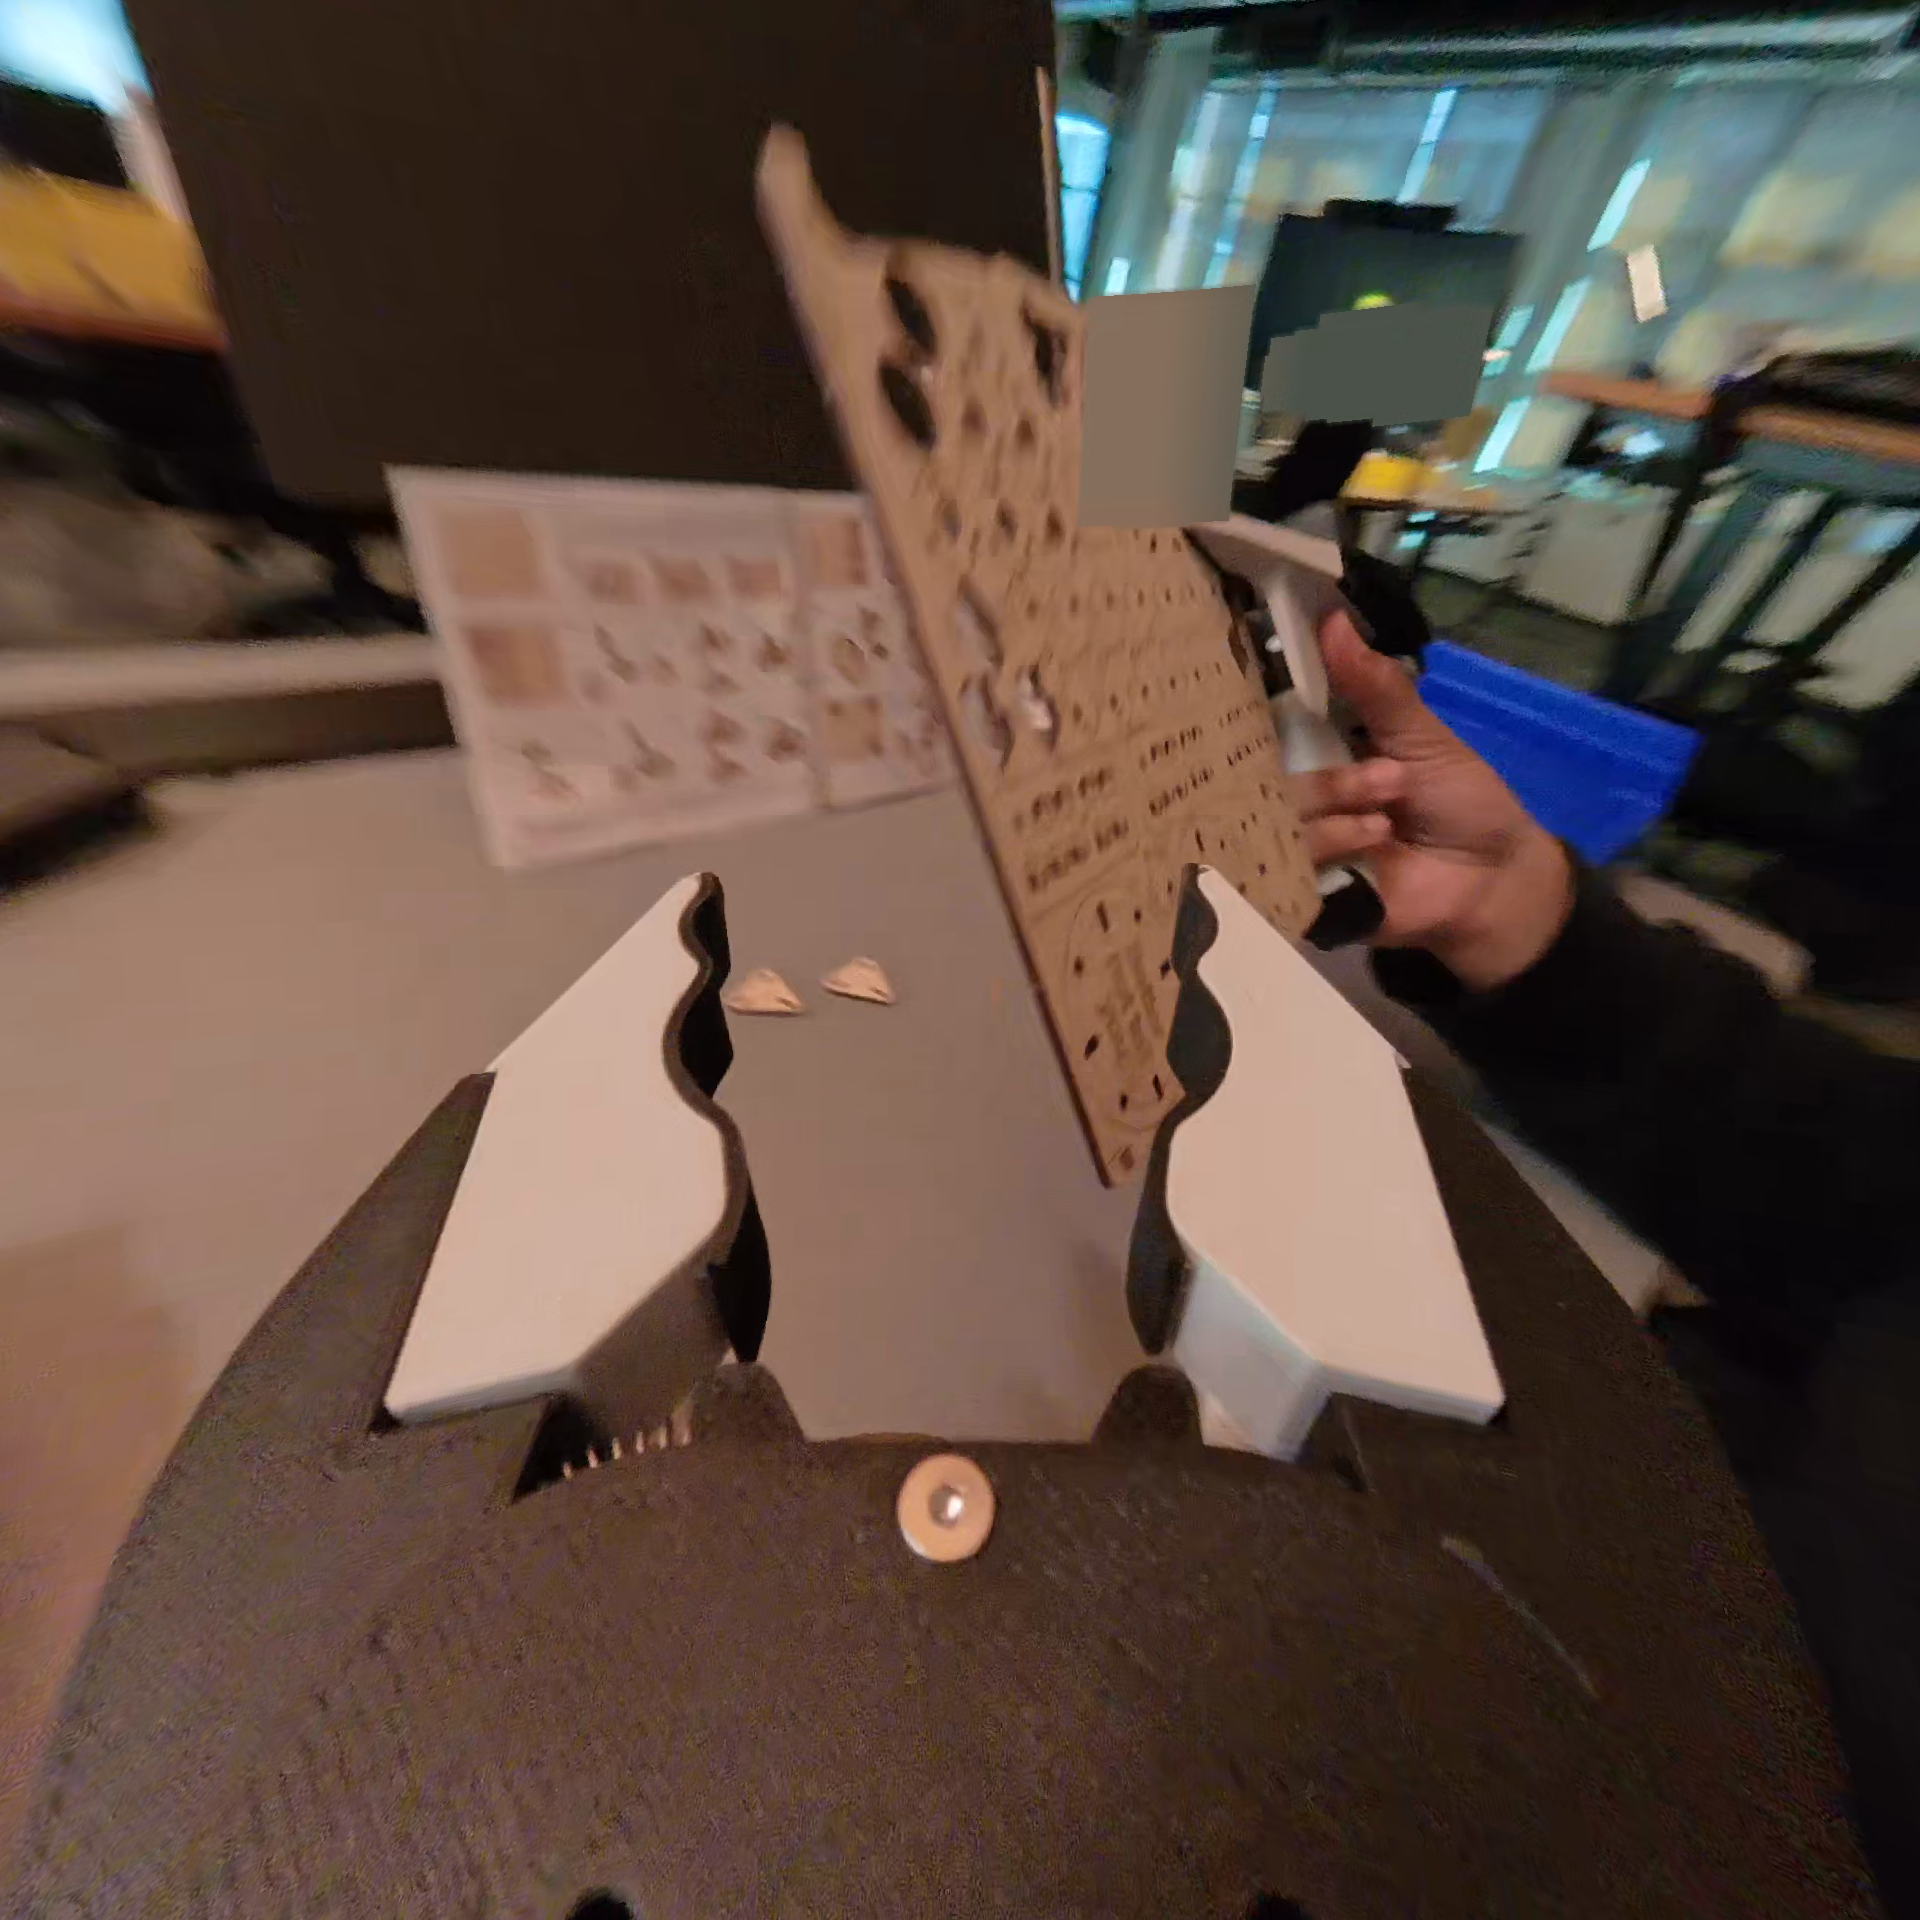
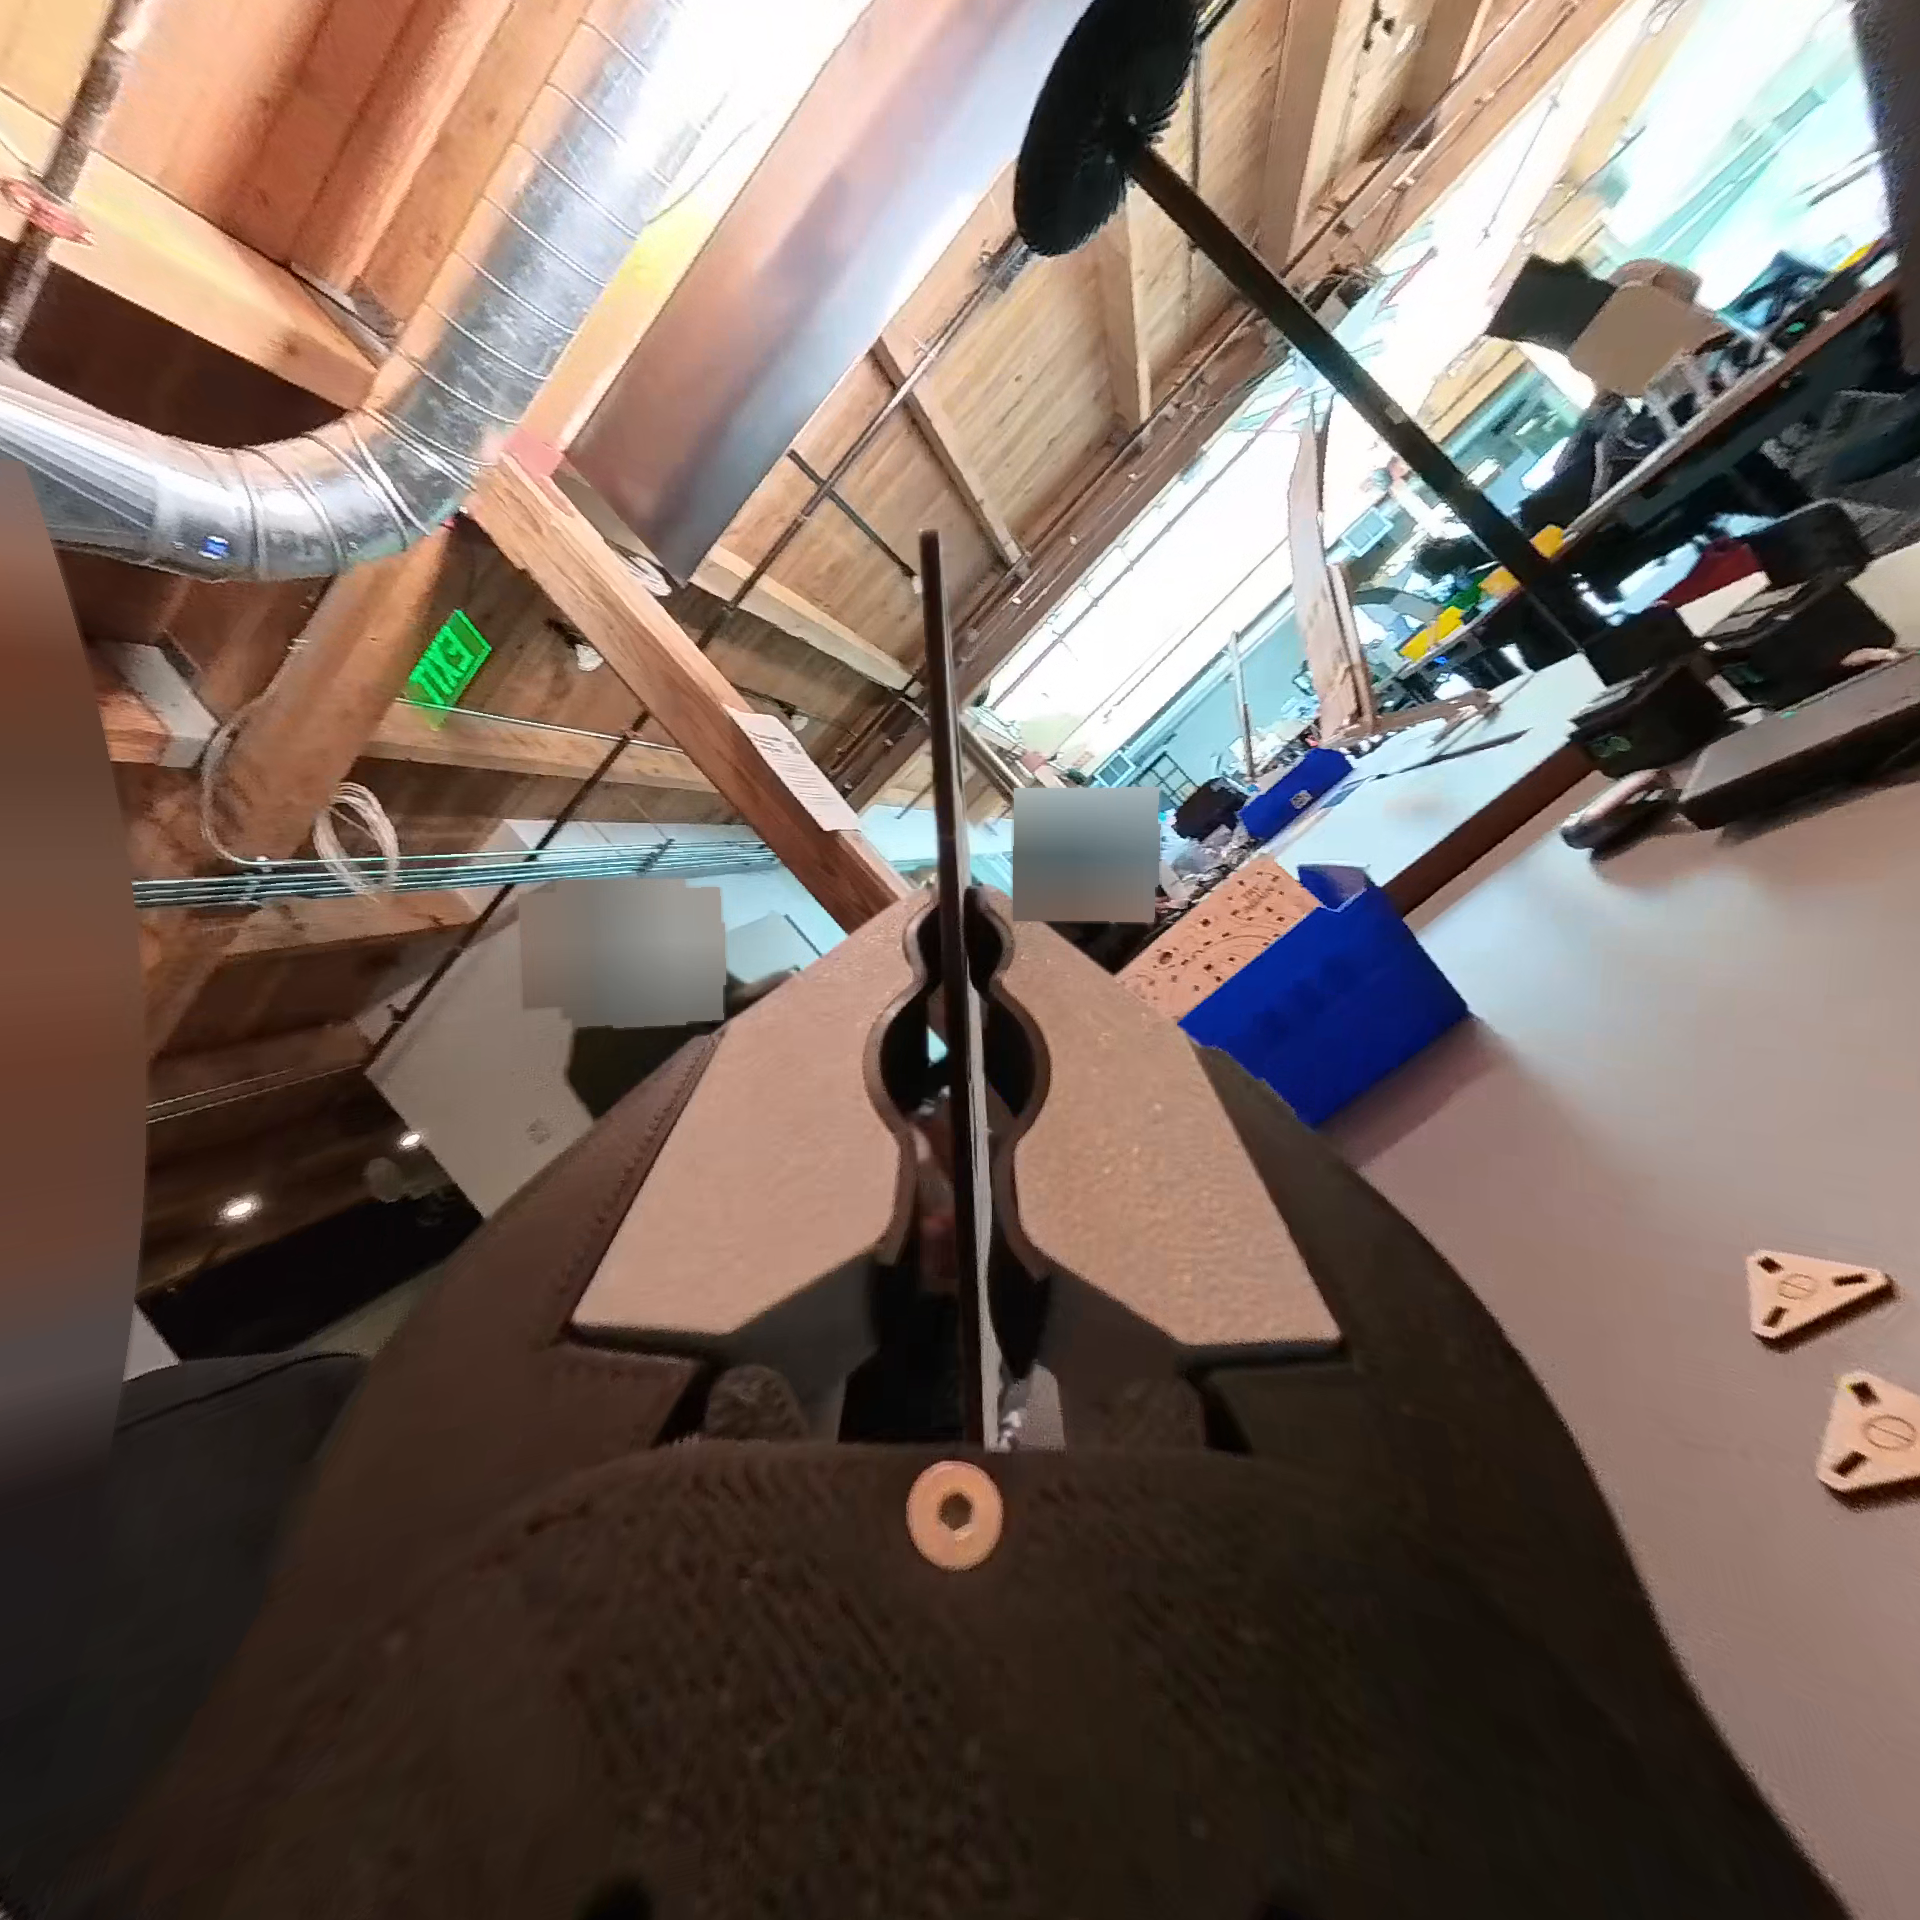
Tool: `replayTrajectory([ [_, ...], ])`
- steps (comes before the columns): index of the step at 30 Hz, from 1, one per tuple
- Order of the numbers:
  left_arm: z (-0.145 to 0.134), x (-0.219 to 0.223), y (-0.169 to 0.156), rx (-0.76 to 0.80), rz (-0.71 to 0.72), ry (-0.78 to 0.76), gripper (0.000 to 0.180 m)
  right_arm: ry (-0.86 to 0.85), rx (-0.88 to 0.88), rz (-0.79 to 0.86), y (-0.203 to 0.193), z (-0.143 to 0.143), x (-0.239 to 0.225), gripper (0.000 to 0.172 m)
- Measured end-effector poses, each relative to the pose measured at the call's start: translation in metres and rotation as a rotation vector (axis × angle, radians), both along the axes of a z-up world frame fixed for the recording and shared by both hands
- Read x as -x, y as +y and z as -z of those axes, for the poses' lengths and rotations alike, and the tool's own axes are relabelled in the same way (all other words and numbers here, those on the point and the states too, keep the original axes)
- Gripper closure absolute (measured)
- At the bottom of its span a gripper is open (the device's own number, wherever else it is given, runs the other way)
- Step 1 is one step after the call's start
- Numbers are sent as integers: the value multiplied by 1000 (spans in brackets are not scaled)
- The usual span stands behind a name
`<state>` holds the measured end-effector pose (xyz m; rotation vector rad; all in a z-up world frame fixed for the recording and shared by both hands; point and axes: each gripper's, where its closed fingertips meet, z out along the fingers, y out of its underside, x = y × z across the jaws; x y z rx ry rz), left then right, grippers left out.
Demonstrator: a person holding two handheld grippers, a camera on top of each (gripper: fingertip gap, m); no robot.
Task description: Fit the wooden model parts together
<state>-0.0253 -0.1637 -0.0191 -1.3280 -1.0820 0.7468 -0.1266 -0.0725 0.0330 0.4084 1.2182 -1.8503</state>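
**Holding a cut-out wooden sheet on edge above the counter**

The wooden sheet (image 1: 1039,644) is carried clear of the grey counter (image 1: 312,987), in the middle of the left wrist view. It is clamped at its right-hand edge by the right gripper (image 2: 961,899), whose jaws are closed flat on it. In the right wrist view the sheet is seen edge-on as a thin dark line that runs from deep between the fingers to well past their tips. A hand (image 1: 1455,821) is wrapped round that gripper's handle.

The left gripper (image 1: 951,883) is spread wide and nothing is pressed between its pads. The sheet's lower corner lies just beside its right-hand finger (image 1: 1299,1091); whether it touches cannot be told.

The hold is judged secure but lopsided. A thin board gripped at one edge only is likely to flex and swing, so slow motion and a steady wrist are advised, and the weak bridges between cut-outs are best kept away from the pads.

The sheet stands nearly upright. Its long axis runs from lower centre-right to upper centre, the top leaning toward the left of the frame, and its broad perforated face is turned to the left wrist camera.

Two small triangular pieces (image 1: 764,992) lie on the counter beyond the left-hand finger. A printed instruction leaflet (image 1: 644,665) is laid farther back, and a blue bin (image 1: 1558,748) is seen at the right.
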Motion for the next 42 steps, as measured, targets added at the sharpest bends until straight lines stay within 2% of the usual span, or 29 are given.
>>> replayTrajectory([
  [2,17,7,13,-130,104,-57,93,-14,29,-23,5,-5,-1,171],
  [5,15,5,37,-316,288,-28,121,-30,43,-37,8,-6,1,172],
  [6,11,3,43,-362,336,-5,137,-31,40,-34,7,-5,1,172],
  [7,8,1,48,-395,374,13,151,-31,37,-32,7,-4,2,172],
  [8,6,0,52,-416,404,22,157,-31,34,-32,6,-4,2,171],
  [12,14,0,66,-406,452,-9,163,-16,15,-44,2,0,-2,171],
  [14,15,2,67,-397,438,-8,176,-11,14,-58,1,0,-5,171],
  [18,14,7,60,-403,392,12,178,-19,12,-24,1,2,1,170],
  [21,10,9,54,-416,359,33,178,-65,34,11,7,0,14,155],
  [28,-14,10,20,-615,248,150,178,36,-55,105,4,10,22,140],
  [32,-23,9,-4,-729,162,213,178,119,-113,27,-15,20,-7,131],
  [37,-28,7,-10,-756,126,248,179,207,-251,-246,-43,54,-67,113],
  [38,-29,7,-10,-757,119,251,179,216,-267,-292,-45,59,-77,115],
  [39,-30,7,-10,-756,116,253,179,228,-279,-321,-47,63,-84,125],
  [42,-31,5,-9,-723,120,249,179,264,-262,-328,-44,61,-86,169],
])
